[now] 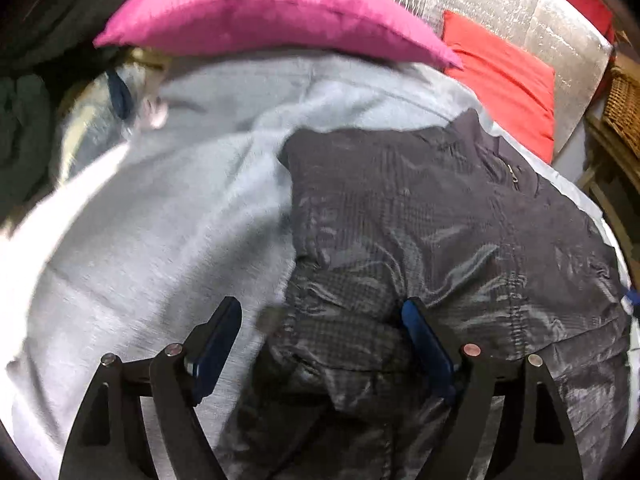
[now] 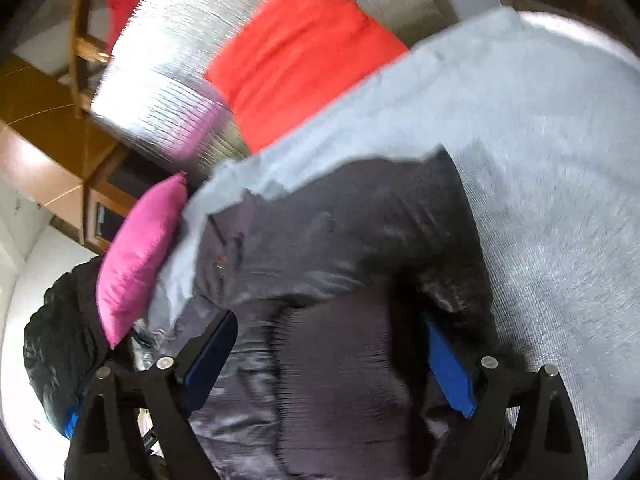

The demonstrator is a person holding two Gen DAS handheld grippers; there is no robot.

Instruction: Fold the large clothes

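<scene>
A dark grey shiny jacket (image 1: 440, 208) lies spread on a light grey blanket (image 1: 160, 220). My left gripper (image 1: 320, 316) is open just above the jacket's near left edge, with a bunched fold of fabric between its blue-padded fingers (image 1: 420, 328). In the right wrist view the jacket (image 2: 340, 240) fills the middle. My right gripper (image 2: 332, 340) is open over its ribbed hem part, and its fingers (image 2: 448, 360) straddle the cloth without pinching it. The blanket (image 2: 540, 140) lies to the right.
A pink pillow (image 1: 260, 16) lies at the blanket's far end and a red cushion (image 1: 508, 80) on a silver mat (image 1: 500, 8). A wicker basket (image 1: 624, 104) stands at the right. Dark bags (image 2: 60, 340), the pink pillow (image 2: 140, 256), the red cushion (image 2: 304, 52) and wooden furniture (image 2: 48, 132) show in the right wrist view.
</scene>
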